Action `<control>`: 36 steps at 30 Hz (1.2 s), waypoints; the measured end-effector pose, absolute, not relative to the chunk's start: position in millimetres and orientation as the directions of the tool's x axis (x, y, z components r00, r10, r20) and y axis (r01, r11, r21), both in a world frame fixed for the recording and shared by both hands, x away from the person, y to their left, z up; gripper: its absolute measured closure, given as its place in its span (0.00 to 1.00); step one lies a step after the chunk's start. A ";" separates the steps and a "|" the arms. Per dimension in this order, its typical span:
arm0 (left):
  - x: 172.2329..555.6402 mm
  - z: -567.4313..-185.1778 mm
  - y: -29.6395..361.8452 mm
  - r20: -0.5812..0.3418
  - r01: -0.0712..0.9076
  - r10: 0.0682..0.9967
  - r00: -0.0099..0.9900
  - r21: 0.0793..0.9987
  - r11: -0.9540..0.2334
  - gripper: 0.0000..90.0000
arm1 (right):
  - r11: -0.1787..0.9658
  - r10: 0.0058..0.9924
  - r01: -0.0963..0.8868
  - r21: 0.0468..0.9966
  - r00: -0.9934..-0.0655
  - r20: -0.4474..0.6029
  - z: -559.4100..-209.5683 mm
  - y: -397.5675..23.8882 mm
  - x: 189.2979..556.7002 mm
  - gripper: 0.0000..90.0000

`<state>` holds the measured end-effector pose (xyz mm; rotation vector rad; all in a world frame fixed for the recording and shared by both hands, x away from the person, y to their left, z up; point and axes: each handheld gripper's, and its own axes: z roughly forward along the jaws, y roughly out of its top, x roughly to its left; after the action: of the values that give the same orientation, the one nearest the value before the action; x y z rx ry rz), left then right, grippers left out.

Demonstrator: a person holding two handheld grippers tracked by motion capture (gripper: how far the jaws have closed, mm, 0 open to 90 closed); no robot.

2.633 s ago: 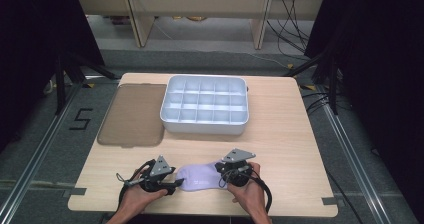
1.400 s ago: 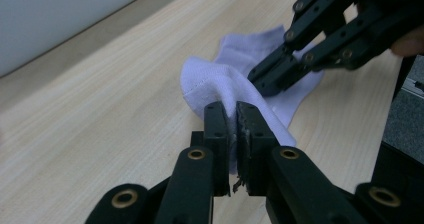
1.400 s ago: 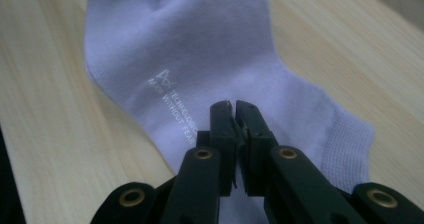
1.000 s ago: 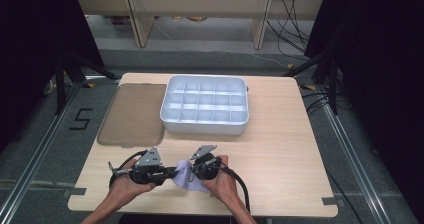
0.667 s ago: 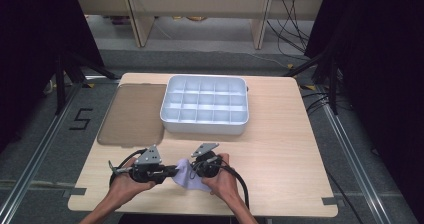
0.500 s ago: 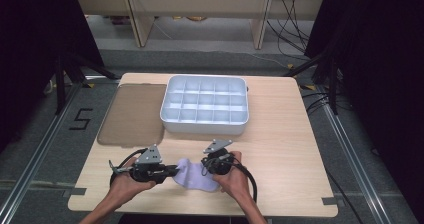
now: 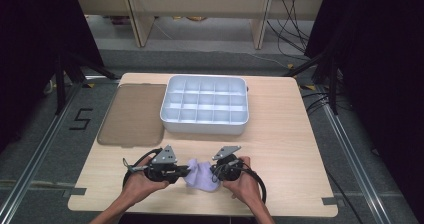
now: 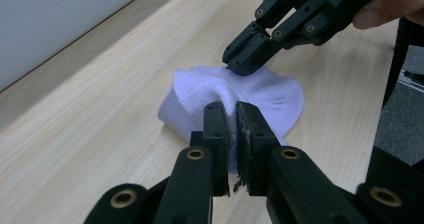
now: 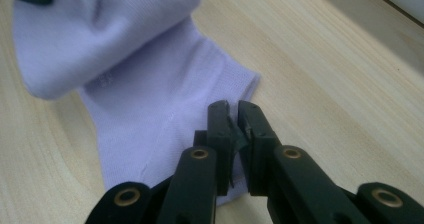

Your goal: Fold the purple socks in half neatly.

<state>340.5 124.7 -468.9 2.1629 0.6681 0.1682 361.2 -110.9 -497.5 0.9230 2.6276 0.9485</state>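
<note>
left gripper [image 7: 181,172] clamped on a fold of the lilac sock [image 7: 201,175], which lay on the table [image 7: 280,149] near its front edge; right gripper [image 7: 216,173] pinched the opposite edge. best to draw both ends apart evenly, keeping low. count: one sock, one tray [image 7: 205,104], one brown lid [image 7: 134,113].

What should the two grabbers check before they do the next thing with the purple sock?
1. Left gripper pinches the sock: ok, jaws shut on a fold.
2. Right gripper pinches the sock's edge: ok, fabric between the shut jaws.
3. Sock lies flat: not ok, bunched between the grippers.
4. Bare table beside the sock for spreading it: ok.
5. Compartment tray apart from the sock: ok.
6. Brown mat out of the way: ok.
</note>
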 end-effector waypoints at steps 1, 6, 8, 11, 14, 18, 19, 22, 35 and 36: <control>341.5 -469.8 121.7 -0.113 0.405 0.516 0.849 0.767 -0.498 0.92 | 0.603 0.618 0.498 0.622 -0.785 0.029 -496.3 -111.8 361.1 0.94; 346.0 -475.7 113.8 -0.119 0.419 0.519 0.846 0.751 -0.510 0.92 | 0.597 0.623 0.499 0.628 -0.782 0.029 -496.7 -111.2 360.5 0.93; 347.8 -477.4 112.9 -0.108 0.410 0.508 0.855 0.740 -0.533 0.92 | 0.599 0.624 0.506 0.621 -0.781 0.035 -495.8 -111.6 360.5 0.92; 348.0 -479.9 109.6 -0.117 0.416 0.515 0.849 0.748 -0.518 0.91 | 0.592 0.630 0.508 0.626 -0.776 0.033 -496.5 -112.4 361.5 0.89; 347.4 -481.1 106.2 -0.121 0.418 0.510 0.851 0.744 -0.521 0.91 | 0.583 0.634 0.517 0.627 -0.772 0.047 -495.2 -113.8 361.4 0.88; 348.8 -484.2 103.1 -0.101 0.412 0.511 0.853 0.733 -0.542 0.90 | 0.554 0.641 0.518 0.652 -0.765 0.062 -493.7 -116.4 361.1 0.88; 348.4 -485.8 101.6 -0.115 0.422 0.517 0.848 0.737 -0.528 0.89 | 0.547 0.637 0.507 0.666 -0.768 0.061 -493.2 -118.1 361.7 0.87; 349.4 -488.4 98.8 -0.108 0.413 0.503 0.857 0.728 -0.547 0.87 | 0.542 0.643 0.515 0.664 -0.763 0.066 -488.3 -123.0 360.7 0.87; 341.2 -466.6 101.4 -0.136 0.380 0.496 0.857 0.818 -0.433 0.68 | 0.471 0.696 0.503 0.724 -0.717 0.046 -480.7 -134.9 357.0 0.85; 340.7 -463.9 103.9 -0.132 0.375 0.498 0.857 0.824 -0.426 0.70 | 0.473 0.697 0.527 0.706 -0.714 0.065 -477.5 -135.3 355.5 0.85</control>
<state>340.7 103.9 -463.9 2.0638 0.6359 0.1615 355.5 -135.3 -477.5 1.0535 2.4901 1.0712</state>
